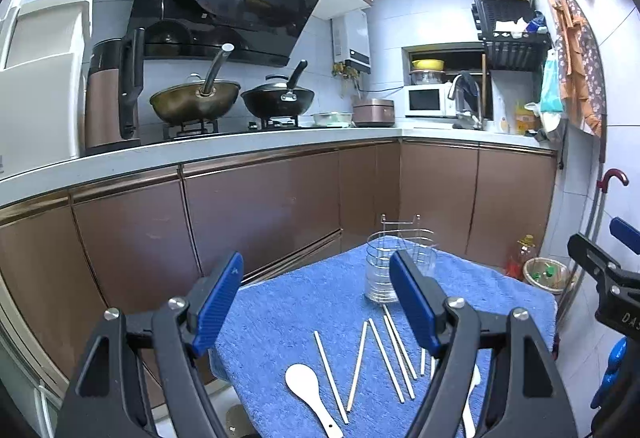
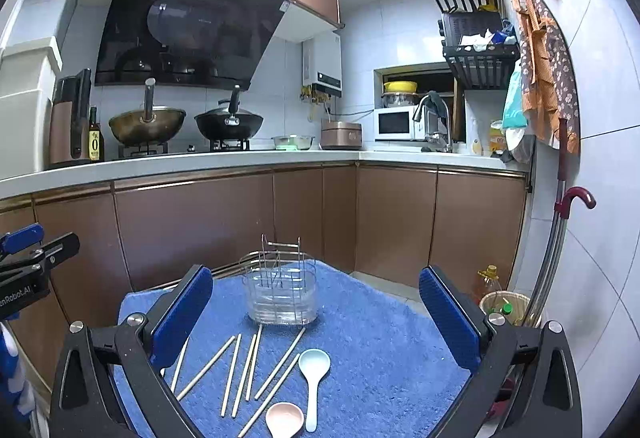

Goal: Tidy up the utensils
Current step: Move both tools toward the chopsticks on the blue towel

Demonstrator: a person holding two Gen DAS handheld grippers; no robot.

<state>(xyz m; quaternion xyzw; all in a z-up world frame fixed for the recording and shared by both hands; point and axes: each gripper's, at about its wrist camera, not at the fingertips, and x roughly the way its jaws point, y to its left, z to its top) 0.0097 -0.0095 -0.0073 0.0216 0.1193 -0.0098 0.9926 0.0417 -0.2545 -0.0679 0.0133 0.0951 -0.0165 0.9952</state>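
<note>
Currently, status:
Left tongs (image 1: pixel 316 302): released, nothing between them.
Right tongs (image 2: pixel 316 310): released, nothing between them.
Chopsticks (image 2: pixel 236 374): loose on blue towel (image 2: pixel 380 338), lower centre.
Spoons (image 2: pixel 314 374): beside chopsticks.
Holder (image 2: pixel 282 294): upright, centre, behind chopsticks.

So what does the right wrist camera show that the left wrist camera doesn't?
Only the right wrist view shows a pink spoon beside the pale blue spoon, and a dark oil bottle by the stove. Only the left wrist view shows a white spoon at the near edge, left of the sticks. Both show the chopsticks scattered on the blue towel, the empty wire utensil holder, and open tongs holding nothing.
</note>
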